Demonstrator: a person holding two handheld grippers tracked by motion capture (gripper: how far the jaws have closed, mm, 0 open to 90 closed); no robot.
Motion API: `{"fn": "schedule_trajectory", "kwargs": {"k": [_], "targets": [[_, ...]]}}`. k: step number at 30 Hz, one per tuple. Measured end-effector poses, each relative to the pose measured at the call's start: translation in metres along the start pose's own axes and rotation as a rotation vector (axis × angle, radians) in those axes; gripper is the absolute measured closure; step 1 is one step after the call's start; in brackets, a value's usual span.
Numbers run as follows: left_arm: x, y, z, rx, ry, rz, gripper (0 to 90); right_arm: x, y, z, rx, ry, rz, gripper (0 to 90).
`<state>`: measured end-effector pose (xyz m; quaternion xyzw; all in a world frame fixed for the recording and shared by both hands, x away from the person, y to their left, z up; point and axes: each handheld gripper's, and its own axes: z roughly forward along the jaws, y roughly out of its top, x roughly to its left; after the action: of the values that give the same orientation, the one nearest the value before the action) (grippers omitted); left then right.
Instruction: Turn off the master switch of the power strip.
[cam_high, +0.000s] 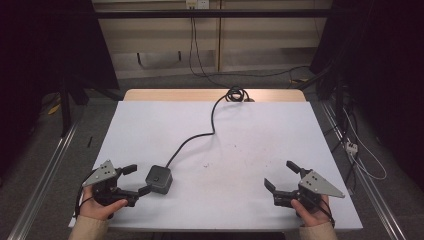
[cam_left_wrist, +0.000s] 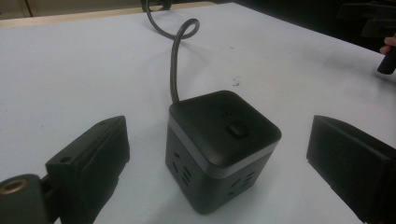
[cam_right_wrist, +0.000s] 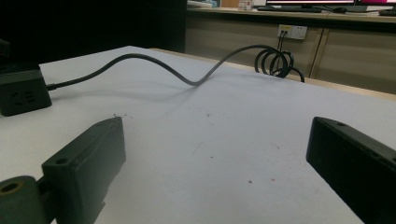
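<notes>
A dark grey cube-shaped power socket sits on the white table at the near left, a button on its top face and outlets on its sides. Its black cable runs toward the far edge and ends in a coil. My left gripper is open just left of the cube, which lies ahead between its jaws without touching them. My right gripper is open at the near right over bare table. The cube shows far left in the right gripper view.
The white sheet covers a wooden table whose far edge shows beyond it. Loose cables lie on the floor to the right, and metal rails run along both sides. Wall sockets sit behind the table.
</notes>
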<state>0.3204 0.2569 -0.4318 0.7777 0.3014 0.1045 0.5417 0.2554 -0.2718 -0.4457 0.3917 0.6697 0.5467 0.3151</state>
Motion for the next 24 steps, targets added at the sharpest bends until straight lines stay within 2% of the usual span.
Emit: {"fn": "schedule_trajectory", "kwargs": {"k": [11,24], "targets": [[0.0014,-0.0066,-0.0014,0.002,0.006,-0.018,5.6,0.0001,-0.0005,-0.0005,0.002,0.000,0.001,4.3],[0.0020,-0.0083,-0.0027,0.008,0.010,-0.013,5.1,0.0002,-0.0014,-0.0001,0.007,0.002,-0.003,4.3]]}}
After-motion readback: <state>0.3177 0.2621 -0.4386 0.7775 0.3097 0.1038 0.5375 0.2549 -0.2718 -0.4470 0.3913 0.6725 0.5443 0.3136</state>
